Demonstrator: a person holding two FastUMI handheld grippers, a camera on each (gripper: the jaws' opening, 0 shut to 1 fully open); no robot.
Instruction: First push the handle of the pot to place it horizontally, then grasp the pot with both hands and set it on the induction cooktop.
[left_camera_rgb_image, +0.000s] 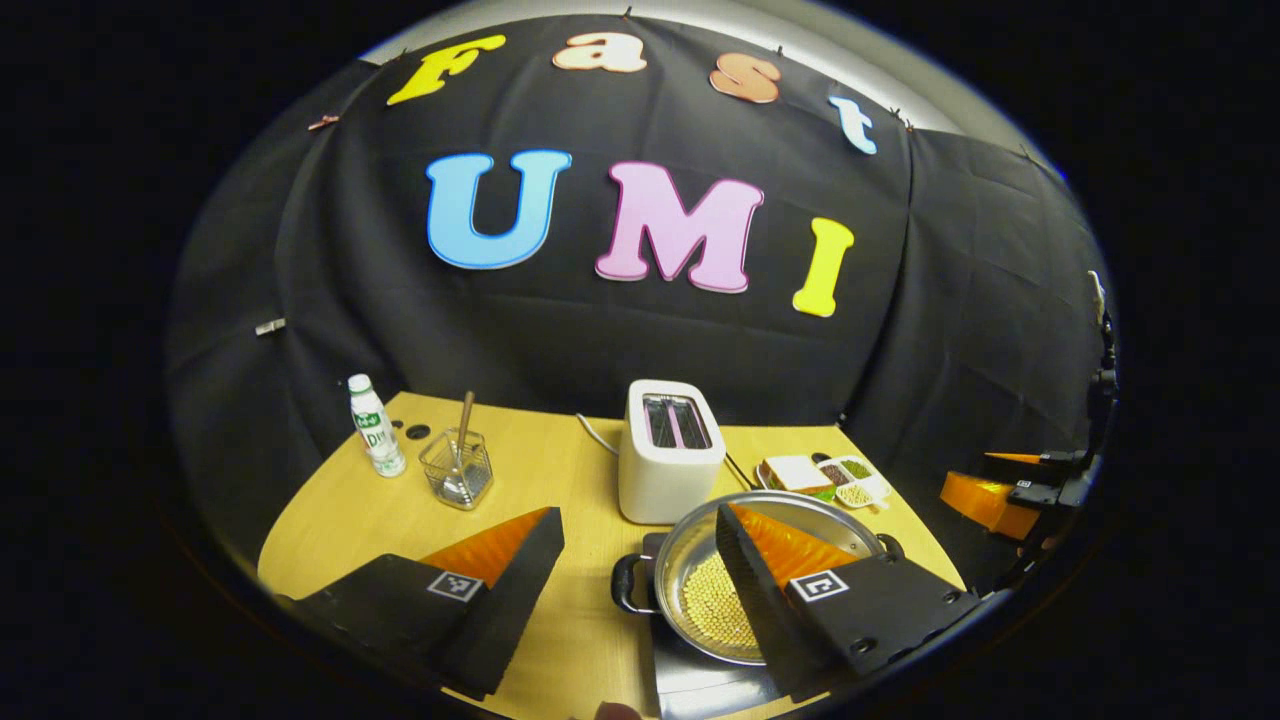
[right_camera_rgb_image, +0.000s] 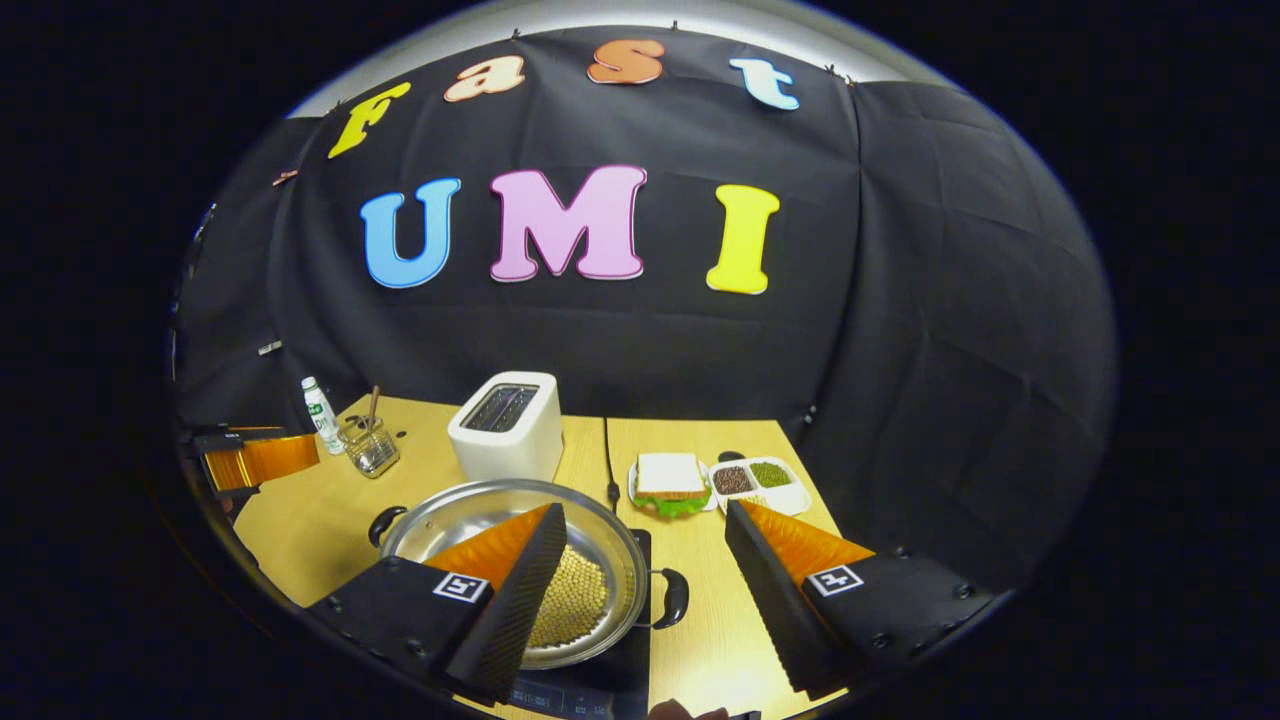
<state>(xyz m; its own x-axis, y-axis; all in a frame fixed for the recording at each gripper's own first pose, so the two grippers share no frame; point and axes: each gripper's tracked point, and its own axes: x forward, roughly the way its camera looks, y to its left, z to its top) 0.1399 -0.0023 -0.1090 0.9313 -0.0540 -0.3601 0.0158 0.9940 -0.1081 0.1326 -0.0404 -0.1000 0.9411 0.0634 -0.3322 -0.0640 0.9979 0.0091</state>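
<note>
Between the left gripper (left_camera_rgb_image: 635, 560) fingers, spread apart, sits the pot (left_camera_rgb_image: 765, 575) handle; the pot rests on the cooktop (left_camera_rgb_image: 700, 685). In the right gripper view, the right gripper (right_camera_rgb_image: 645, 560) gapes around the other handle. Close both squarely.

Light falls from above and makes the yellow surface (left_camera_rgb_image: 560, 470) bright, while the cloth wall stays dark. The shiny pot (right_camera_rgb_image: 470, 515) ahead of the claw gleams on its rim. Straight lines bend near the round edges. Near things look sharp.
</note>
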